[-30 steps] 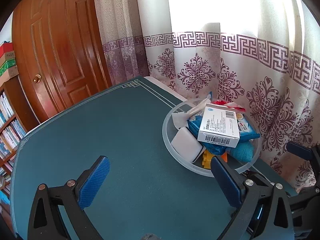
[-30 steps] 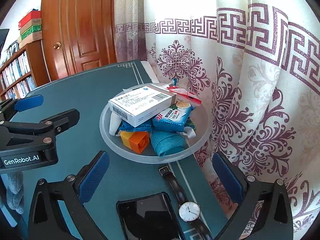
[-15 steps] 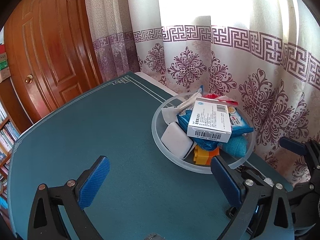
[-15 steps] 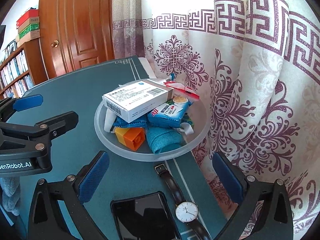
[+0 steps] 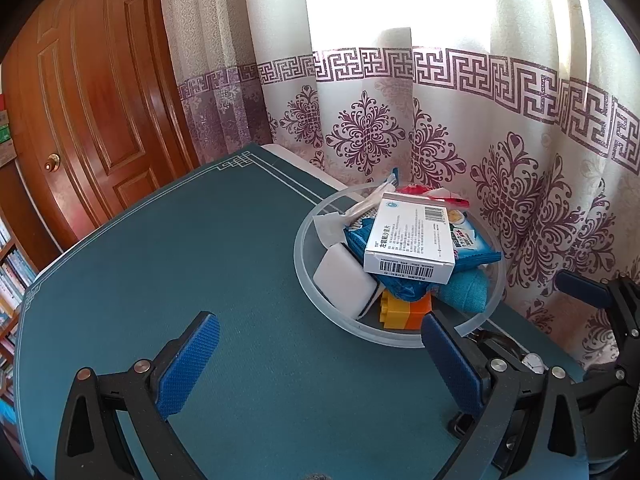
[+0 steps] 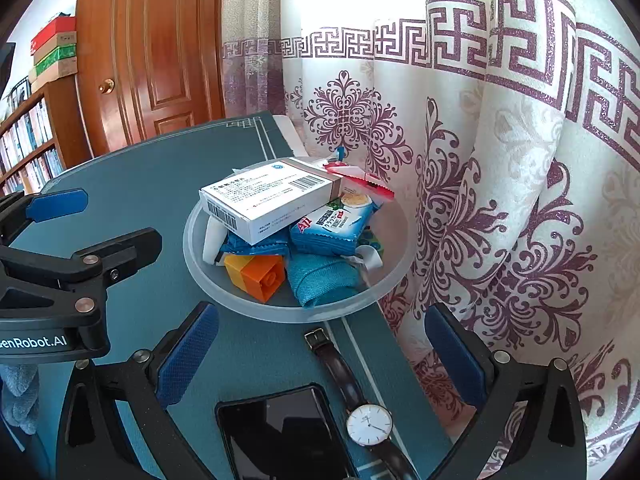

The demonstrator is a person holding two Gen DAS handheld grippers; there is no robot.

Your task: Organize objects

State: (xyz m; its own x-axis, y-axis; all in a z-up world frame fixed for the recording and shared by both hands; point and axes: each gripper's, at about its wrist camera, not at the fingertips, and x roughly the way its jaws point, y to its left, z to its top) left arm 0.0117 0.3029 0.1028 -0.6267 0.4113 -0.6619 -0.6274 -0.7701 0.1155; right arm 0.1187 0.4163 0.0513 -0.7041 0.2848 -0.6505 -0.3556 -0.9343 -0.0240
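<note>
Wristwatch [image 6: 367,424] and phone [image 6: 280,436] lie at six o'clock of the heaped bowl [image 6: 240,300], so the wide-open, empty right tongs [image 6: 320,356] should descend squarely; left tongs [image 5: 316,356] likewise gape empty.

A table [image 6: 152,168] covered by a dark teal mat with a thin pale border line carries the things. A frosted translucent bowl [image 6: 394,272] sits by the table's curtain-side edge. On the near side of the bowl, a wristwatch [image 6: 368,424] lies flat along that edge, with a black phone [image 6: 280,436] just beside it, screen up.
</note>
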